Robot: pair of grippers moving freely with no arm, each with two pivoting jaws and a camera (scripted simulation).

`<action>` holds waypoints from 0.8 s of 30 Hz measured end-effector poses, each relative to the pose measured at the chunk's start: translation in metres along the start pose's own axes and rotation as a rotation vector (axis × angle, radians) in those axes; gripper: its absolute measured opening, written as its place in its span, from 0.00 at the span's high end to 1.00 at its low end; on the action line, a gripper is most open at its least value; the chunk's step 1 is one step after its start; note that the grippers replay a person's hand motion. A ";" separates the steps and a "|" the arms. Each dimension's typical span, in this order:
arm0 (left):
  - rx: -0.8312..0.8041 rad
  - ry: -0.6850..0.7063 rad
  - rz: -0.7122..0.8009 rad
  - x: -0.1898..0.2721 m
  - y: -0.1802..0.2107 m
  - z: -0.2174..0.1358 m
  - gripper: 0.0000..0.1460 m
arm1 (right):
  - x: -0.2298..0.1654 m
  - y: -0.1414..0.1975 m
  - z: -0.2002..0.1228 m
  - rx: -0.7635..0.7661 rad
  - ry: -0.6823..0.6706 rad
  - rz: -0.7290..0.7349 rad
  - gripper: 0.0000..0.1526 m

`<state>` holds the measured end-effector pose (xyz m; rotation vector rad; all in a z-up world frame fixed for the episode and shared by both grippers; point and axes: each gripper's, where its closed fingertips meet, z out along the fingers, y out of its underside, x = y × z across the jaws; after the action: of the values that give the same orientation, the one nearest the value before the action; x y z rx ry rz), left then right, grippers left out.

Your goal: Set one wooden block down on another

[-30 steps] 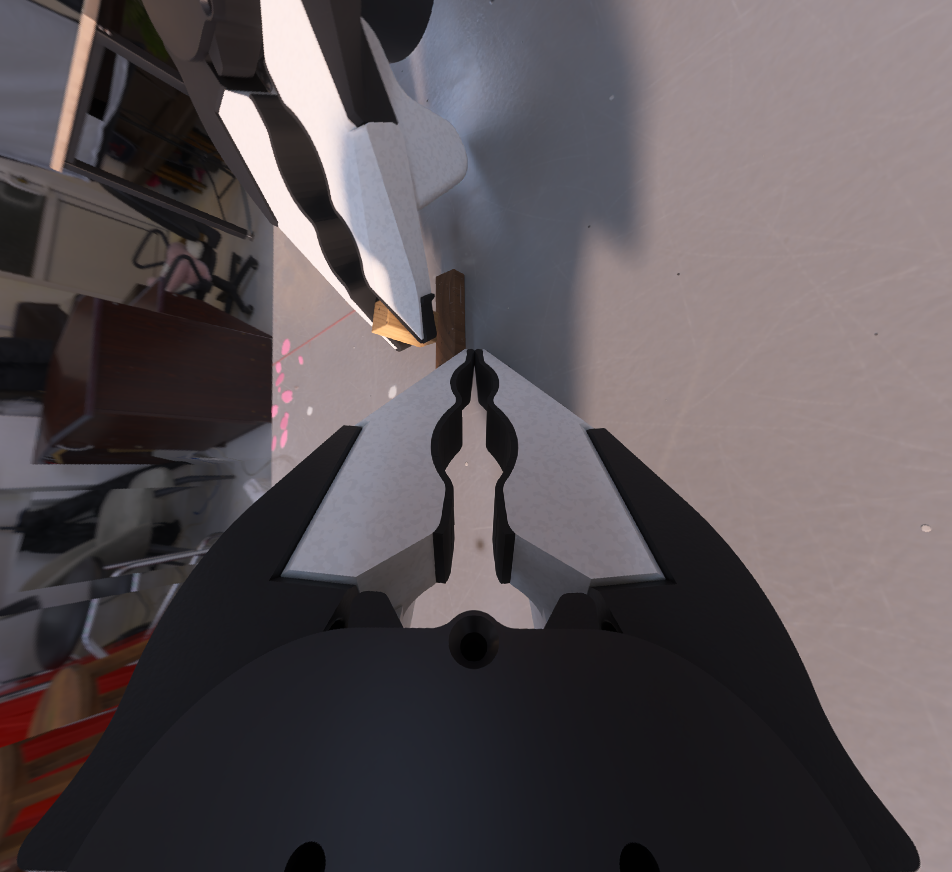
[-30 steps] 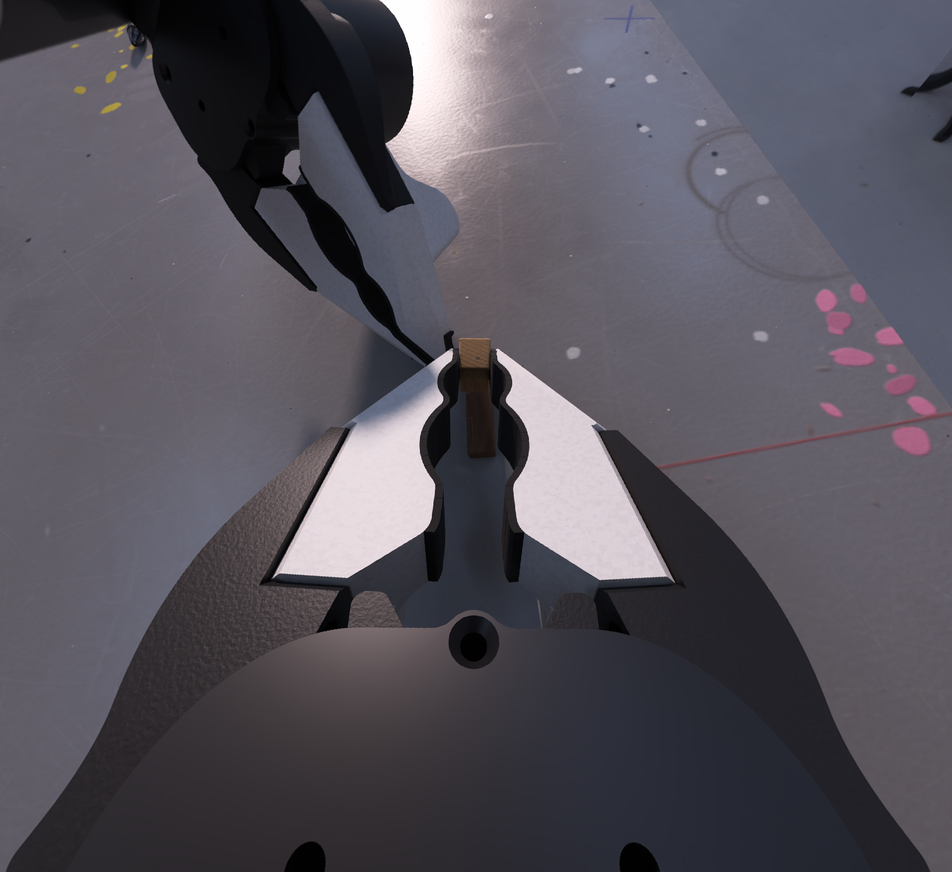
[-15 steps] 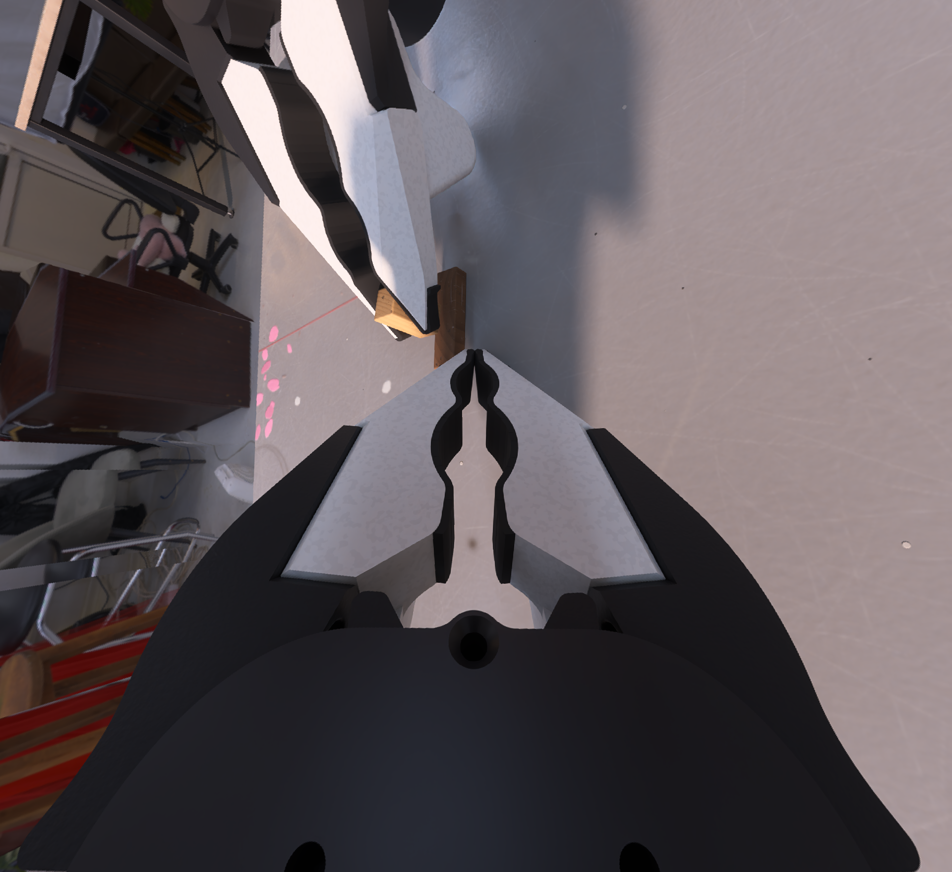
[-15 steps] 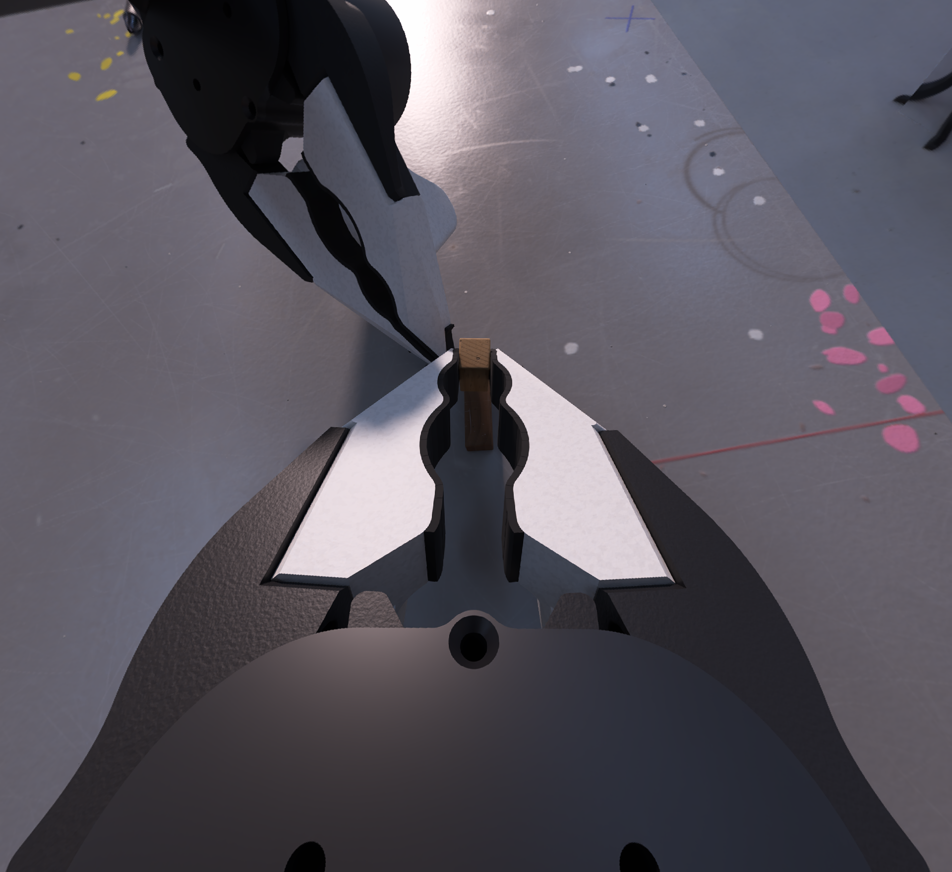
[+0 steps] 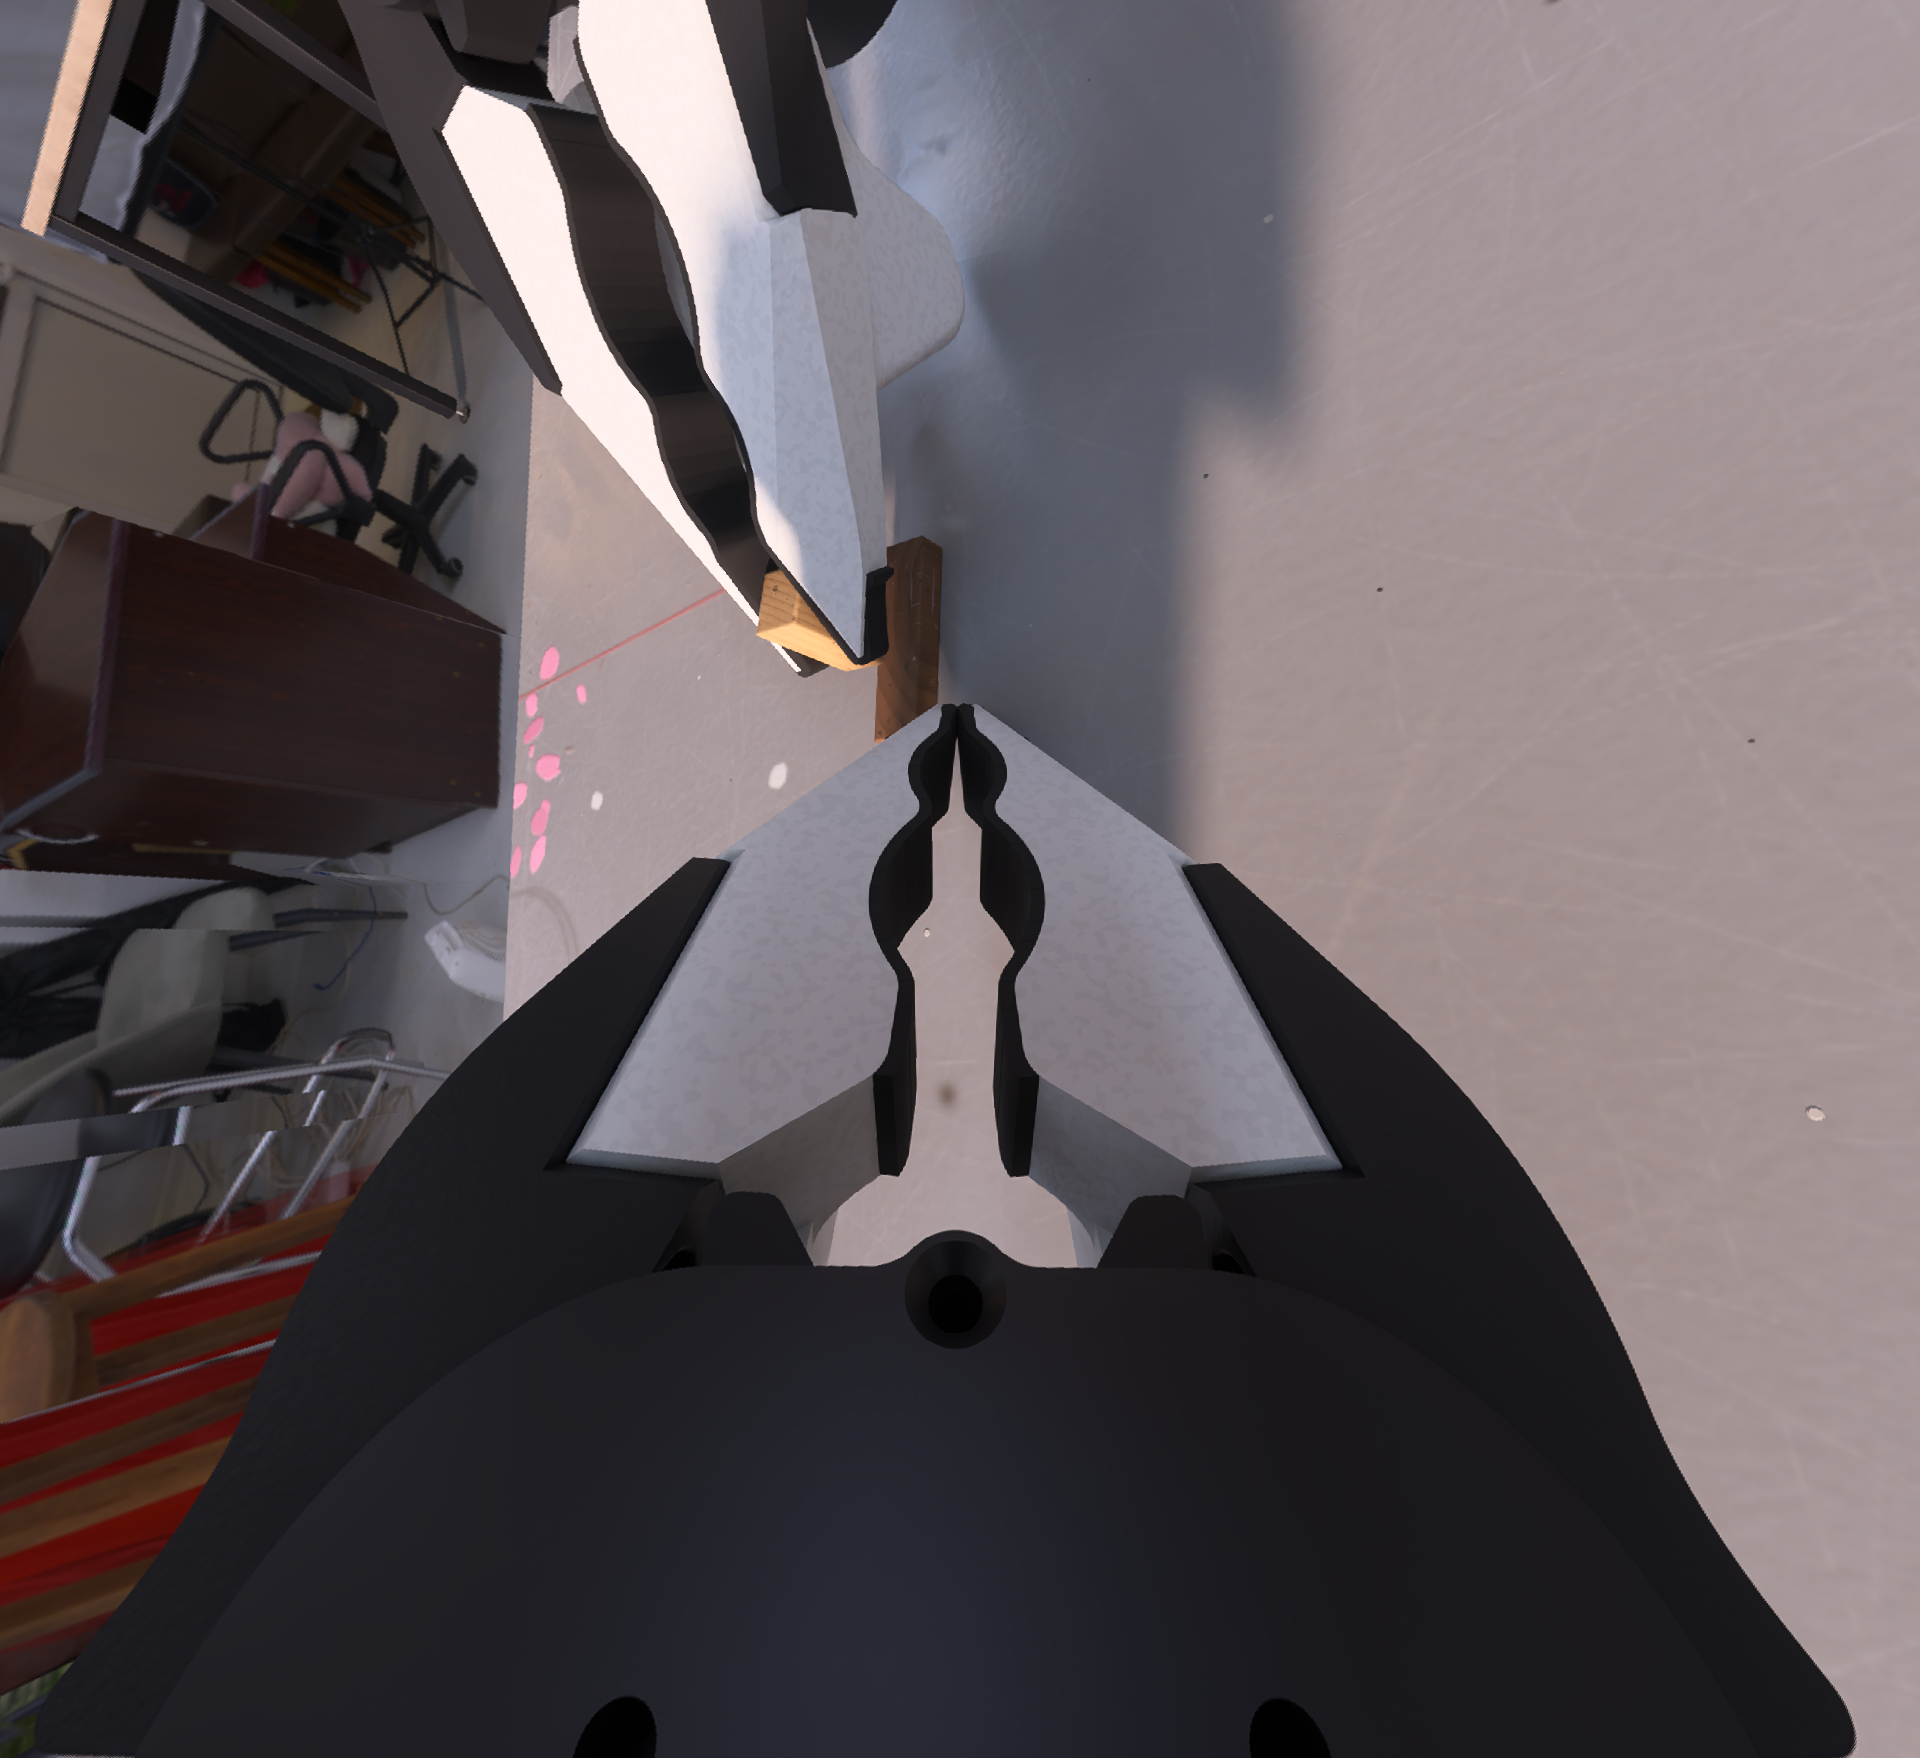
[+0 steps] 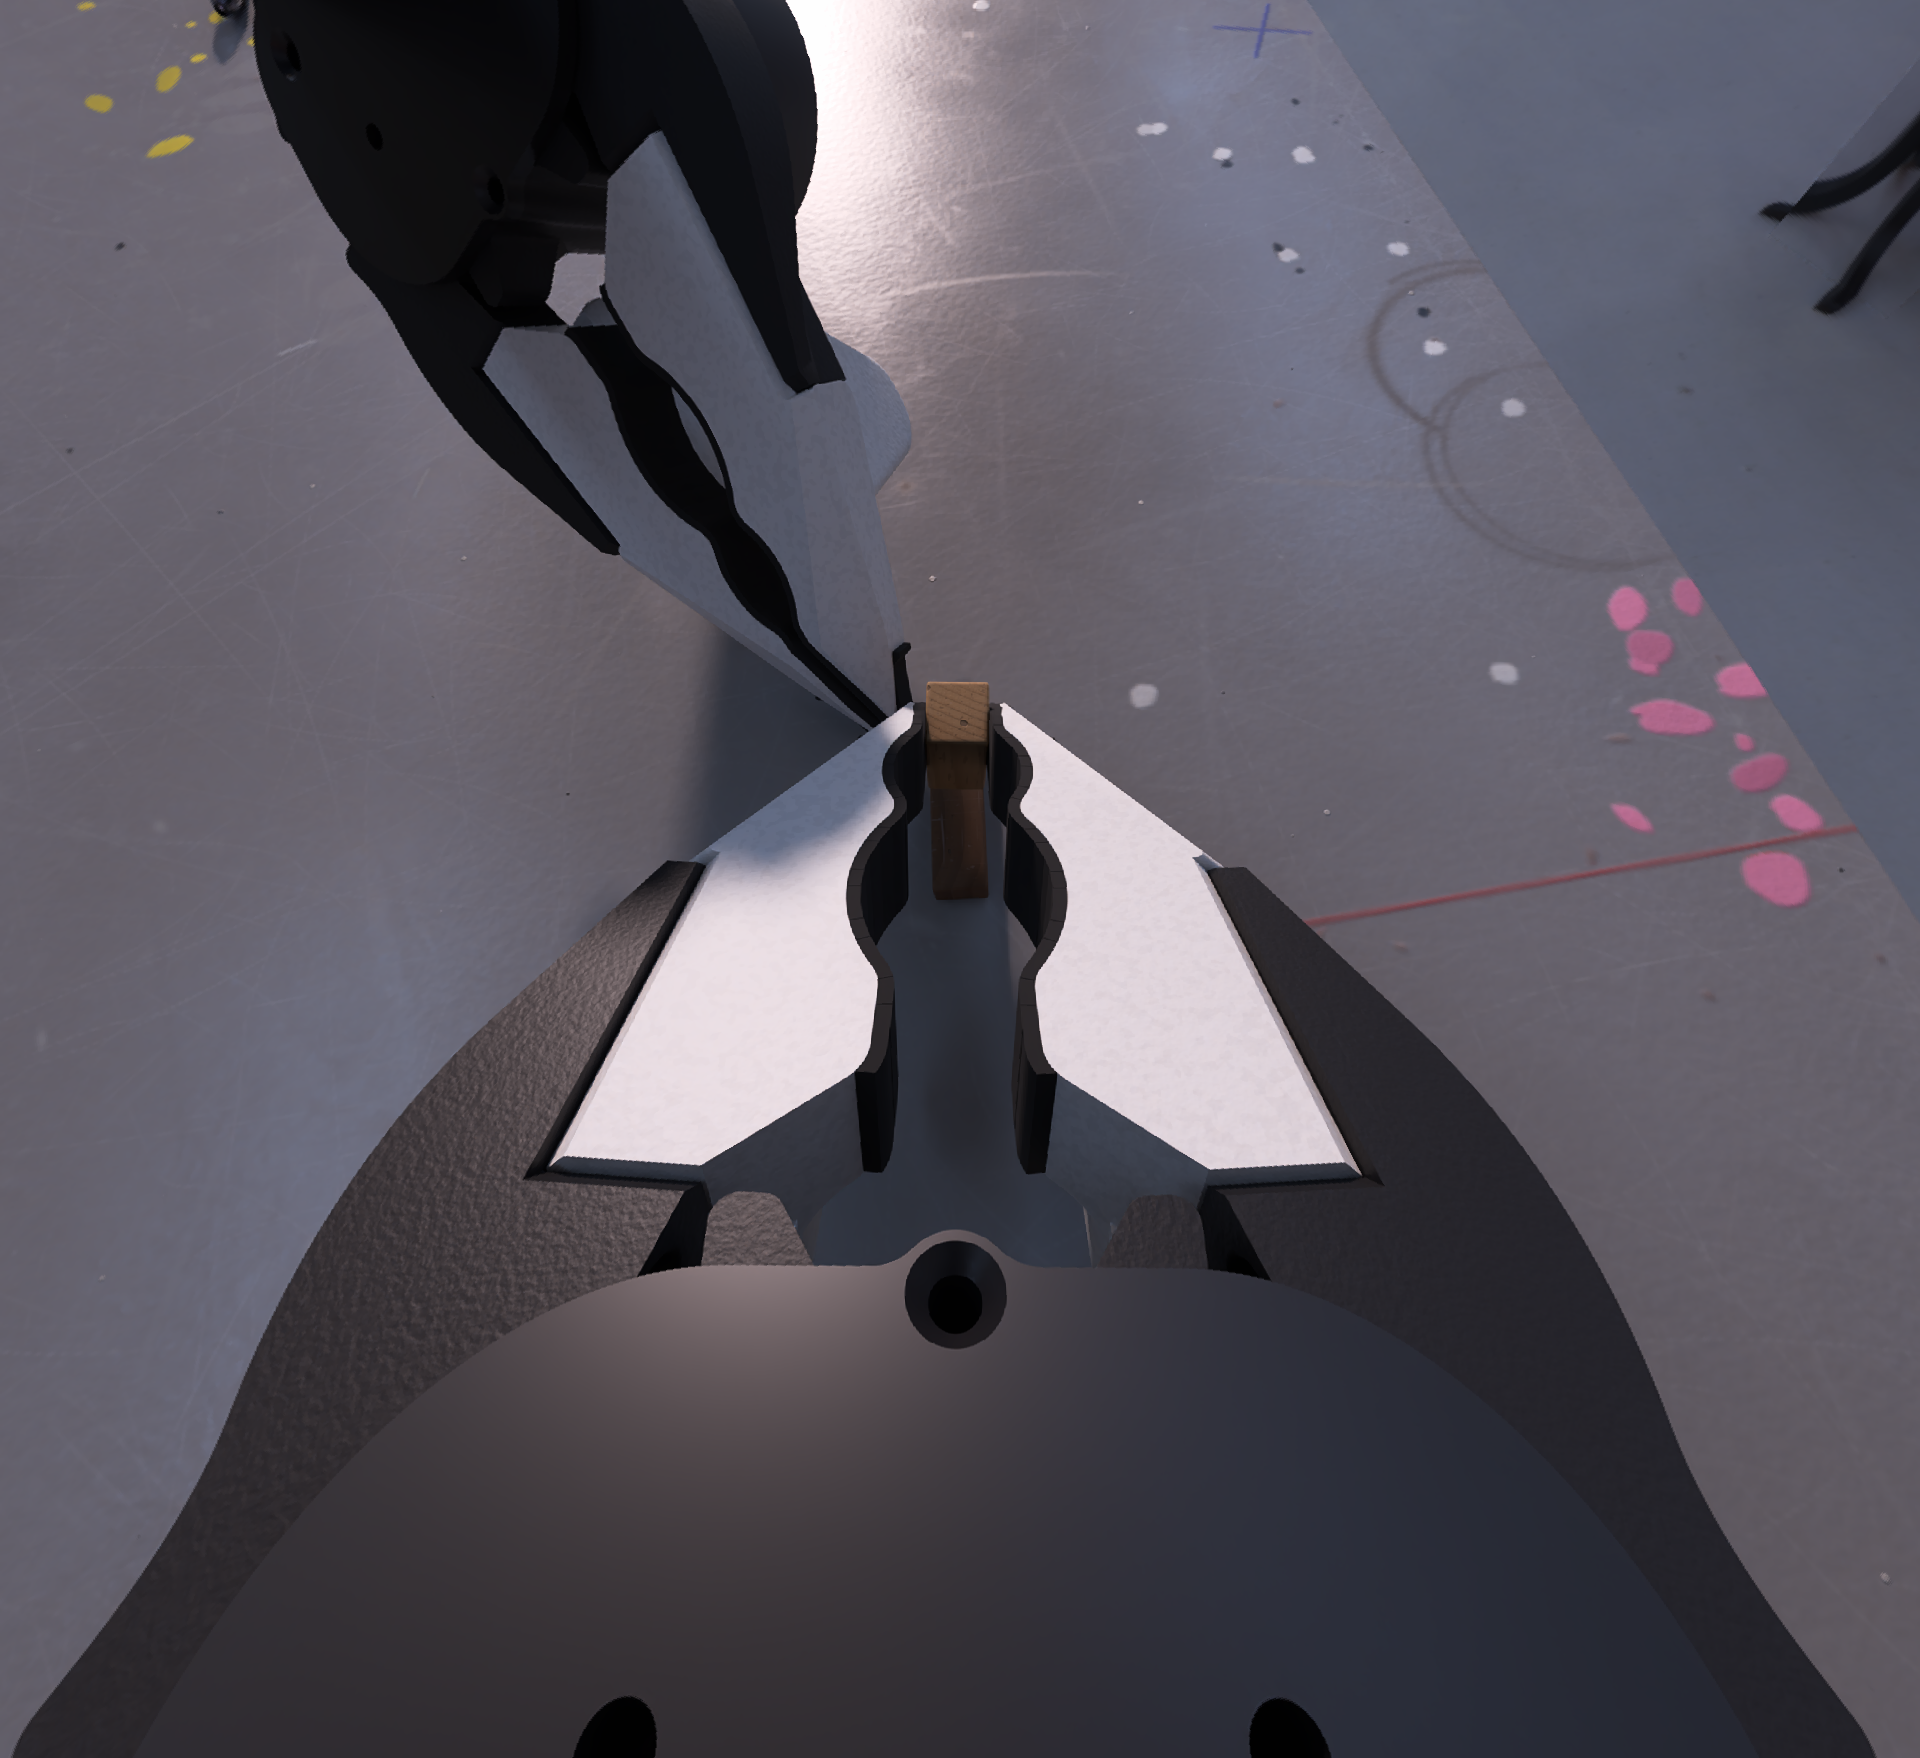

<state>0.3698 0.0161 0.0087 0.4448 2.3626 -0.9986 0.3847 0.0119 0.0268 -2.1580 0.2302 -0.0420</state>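
Observation:
My right gripper [image 6: 958, 716] is shut on a light wooden block [image 6: 956, 709], held by its sides. Straight below it a darker wooden block [image 6: 958, 841] lies on the grey table [image 6: 1143, 358] and shows between my fingers. In the left wrist view the right gripper [image 5: 826, 654] comes in from the upper left, holding the light block [image 5: 792, 633] against the darker block [image 5: 912, 638]. A fingertip hides where the two blocks meet. My left gripper [image 5: 956, 713] is shut and empty, its tips at the end of the darker block. It also shows in the right wrist view [image 6: 878, 702].
The table edge runs diagonally at the right of the right wrist view, near pink paint spots [image 6: 1673, 716] and a thin red line [image 6: 1558, 872]. Yellow spots [image 6: 166, 79] lie at the far left. A dark brown cabinet [image 5: 260, 690] stands beyond the table edge.
Both grippers have shifted only slightly. The right gripper still holds the light block over the darker one and looks a little closer to it. The left gripper stays shut.

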 end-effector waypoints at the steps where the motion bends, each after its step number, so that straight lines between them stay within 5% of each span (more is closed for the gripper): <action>1: 0.001 0.001 -0.002 0.000 0.000 0.000 1.00 | 0.000 0.000 0.000 -0.001 0.000 -0.003 0.93; 14: -0.006 -0.017 0.011 0.000 0.000 0.000 1.00 | 0.000 0.000 0.000 0.011 0.001 -0.021 0.93; 24: -0.018 -0.134 0.193 0.002 0.000 -0.002 1.00 | 0.000 -0.001 0.000 0.024 0.001 -0.049 0.93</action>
<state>0.3674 0.0175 0.0089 0.5692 2.1615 -0.8884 0.3847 0.0122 0.0279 -2.1398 0.1766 -0.0737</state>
